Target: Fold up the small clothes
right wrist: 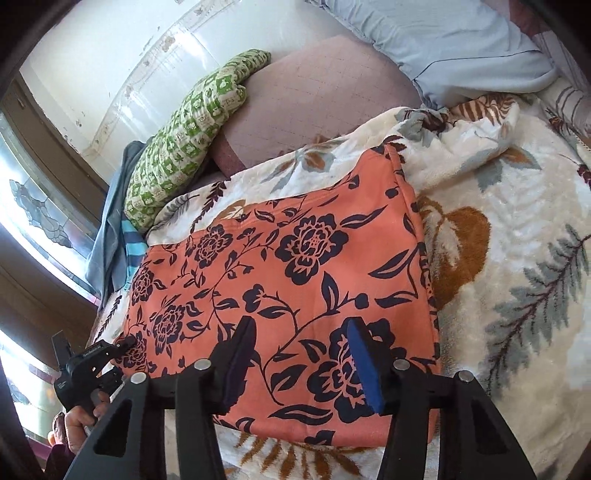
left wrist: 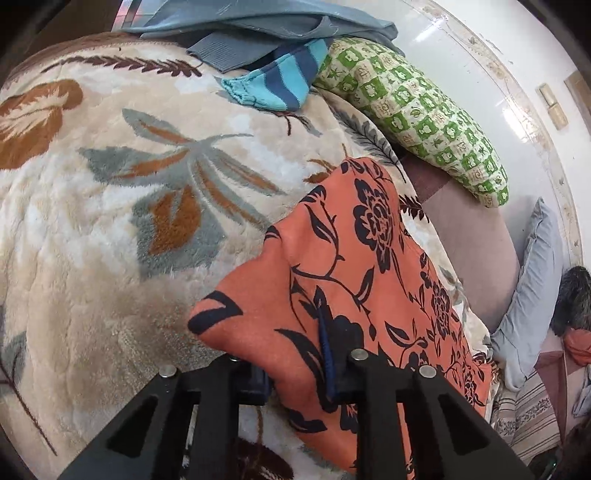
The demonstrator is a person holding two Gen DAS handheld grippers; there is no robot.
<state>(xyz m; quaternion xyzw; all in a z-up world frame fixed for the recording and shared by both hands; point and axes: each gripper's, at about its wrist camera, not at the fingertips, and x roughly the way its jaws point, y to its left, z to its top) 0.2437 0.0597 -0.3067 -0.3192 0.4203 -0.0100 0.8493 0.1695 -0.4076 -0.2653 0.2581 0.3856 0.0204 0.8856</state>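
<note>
1. Orange floral garment (right wrist: 288, 280) lies spread on a plush leaf-patterned blanket (left wrist: 110, 221) over the bed, its near edge toward the right gripper and its far edge toward the blanket's rumpled border.
2. Left gripper (left wrist: 301, 373) has its fingers closed on the garment's corner; cloth is bunched between the blue pads and lifted into a ridge that runs away from the camera.
3. In the right wrist view that same gripper (right wrist: 123, 345) shows at the garment's left corner, held by a hand (right wrist: 79, 417).
4. Right gripper (right wrist: 303, 354) stands about half open over the garment's near edge; the fingers (right wrist: 364, 369) lie over the cloth with fabric showing in the gap between them, and the pads do not press on it.
5. To the garment's right the blanket lies bare and wide up to the bed's edge.
6. In the left wrist view a broad stretch of bare blanket opens to the left of the lifted corner.
7. At that view's far edge lie a grey-blue garment (left wrist: 258, 22) and a striped blue piece (left wrist: 280, 81), well apart from the orange one.
8. A green-checked pillow (right wrist: 184, 147) lies by the white wall (right wrist: 110, 74), beyond the garment's far left side.
9. A pinkish cushion (right wrist: 314, 99) and a pale blue pillow (right wrist: 443, 48) bound the far side.
</note>
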